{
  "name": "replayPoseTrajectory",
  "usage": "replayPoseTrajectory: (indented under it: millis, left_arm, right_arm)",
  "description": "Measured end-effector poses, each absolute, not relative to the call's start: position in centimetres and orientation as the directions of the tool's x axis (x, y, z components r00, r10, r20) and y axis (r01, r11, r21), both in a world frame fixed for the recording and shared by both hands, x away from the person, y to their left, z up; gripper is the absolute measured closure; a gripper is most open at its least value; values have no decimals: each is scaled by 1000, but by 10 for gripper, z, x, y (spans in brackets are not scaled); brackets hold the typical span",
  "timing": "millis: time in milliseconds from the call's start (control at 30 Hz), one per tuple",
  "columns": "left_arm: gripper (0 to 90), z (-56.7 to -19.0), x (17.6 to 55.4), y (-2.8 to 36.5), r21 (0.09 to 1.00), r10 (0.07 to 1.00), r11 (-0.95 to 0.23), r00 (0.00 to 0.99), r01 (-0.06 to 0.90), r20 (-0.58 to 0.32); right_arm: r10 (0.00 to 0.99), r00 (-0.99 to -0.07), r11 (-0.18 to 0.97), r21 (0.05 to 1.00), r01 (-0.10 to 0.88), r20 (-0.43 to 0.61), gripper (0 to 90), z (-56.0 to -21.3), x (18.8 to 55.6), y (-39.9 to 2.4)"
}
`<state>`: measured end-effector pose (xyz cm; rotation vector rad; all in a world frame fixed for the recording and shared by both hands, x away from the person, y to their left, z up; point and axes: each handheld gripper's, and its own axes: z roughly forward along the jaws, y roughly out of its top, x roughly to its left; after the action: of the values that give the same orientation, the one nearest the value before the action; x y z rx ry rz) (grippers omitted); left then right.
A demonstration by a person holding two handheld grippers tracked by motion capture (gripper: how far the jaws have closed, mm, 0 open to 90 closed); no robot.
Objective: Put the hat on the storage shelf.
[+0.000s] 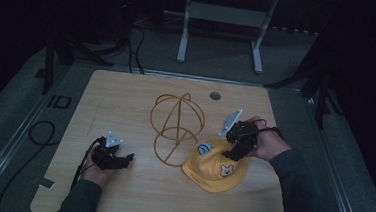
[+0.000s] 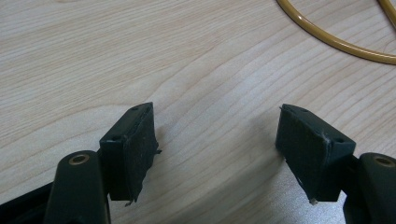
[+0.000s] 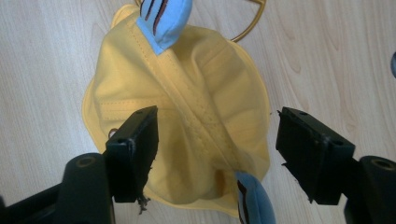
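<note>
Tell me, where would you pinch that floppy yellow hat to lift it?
Probably at the raised fold of the crown along its stitched seam, coming straight down from above. The yellow hat lies slumped flat on the table, so only bunched cloth offers a grip. The right gripper already hangs open over that seam.

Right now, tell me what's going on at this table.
A person works at a wooden table with a gripper in each hand. The right gripper hangs over a crumpled yellow hat with blue ears and a bear patch, its jaws apart around the fabric but not pressing it. The left gripper is open over bare wood, holding nothing. A gold wire stand stands behind the hat, near the middle of the table.
</note>
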<state>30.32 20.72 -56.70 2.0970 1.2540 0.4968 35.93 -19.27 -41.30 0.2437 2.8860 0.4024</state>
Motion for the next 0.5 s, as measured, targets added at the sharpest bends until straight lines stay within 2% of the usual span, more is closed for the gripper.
replayPoseTrajectory:
  millis: [233, 433, 500]
  left_arm:
    - [287, -567, 303, 207, 686, 881, -342, 474, 642, -6]
    - [287, -567, 303, 207, 686, 880, -343, 475, 642, -4]
    - [287, -567, 303, 207, 685, 881, -341, 473, 644, -7]
  right_arm:
    - [156, -971, 963, 247, 109, -180, 339, -418, 360, -182]
    - [131, -977, 979, 180, 101, -166, 417, -426, 361, -177]
    - [129, -978, 981, 167, 101, -162, 473, -429, 362, -177]
